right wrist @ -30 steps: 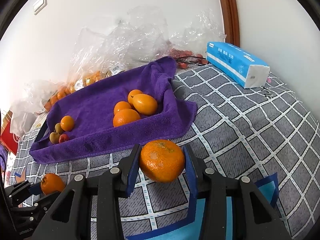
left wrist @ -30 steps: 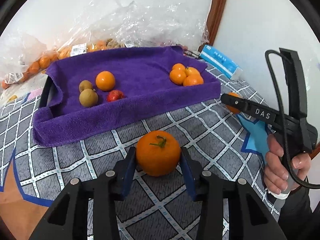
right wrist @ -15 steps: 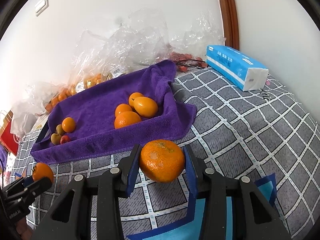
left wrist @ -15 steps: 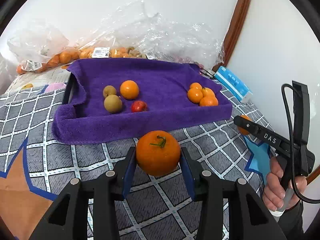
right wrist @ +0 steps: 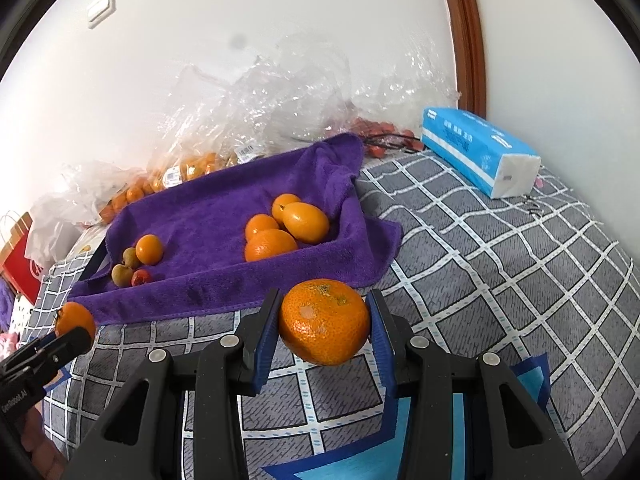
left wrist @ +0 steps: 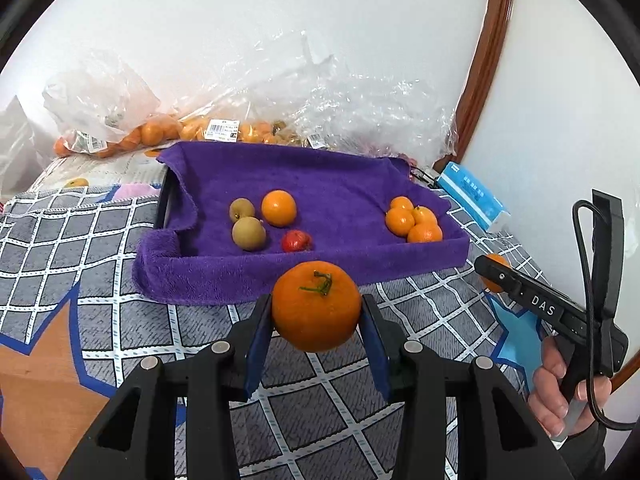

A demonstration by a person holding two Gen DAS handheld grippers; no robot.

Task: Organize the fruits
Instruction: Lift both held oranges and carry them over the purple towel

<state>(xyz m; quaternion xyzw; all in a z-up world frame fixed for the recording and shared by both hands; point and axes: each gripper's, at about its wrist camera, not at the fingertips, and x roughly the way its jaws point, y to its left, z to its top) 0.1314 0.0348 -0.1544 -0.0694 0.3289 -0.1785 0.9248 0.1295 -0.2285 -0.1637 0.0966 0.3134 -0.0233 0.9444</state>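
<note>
My left gripper (left wrist: 316, 320) is shut on an orange with a green stem (left wrist: 316, 306), held above the checked cloth in front of the purple-towel tray (left wrist: 304, 268). My right gripper (right wrist: 324, 328) is shut on a mandarin (right wrist: 324, 322), near the tray's front right corner (right wrist: 376, 256). In the tray lie a cluster of oranges (left wrist: 414, 222) at the right, and one orange (left wrist: 279, 208), two brown fruits (left wrist: 248, 233) and a small red fruit (left wrist: 296, 241) at the left. The right gripper also shows in the left wrist view (left wrist: 496, 276).
Plastic bags of oranges (left wrist: 152, 136) and crumpled clear wrap (left wrist: 320, 100) lie behind the tray against the wall. A blue tissue pack (right wrist: 480, 156) lies at the back right. A red bag (right wrist: 18, 264) stands far left. A brown door frame (left wrist: 480, 64) runs up the wall.
My left gripper has risen and drawn back with its orange, so the tray looks lower and farther. My right gripper has hardly moved with its mandarin.
</note>
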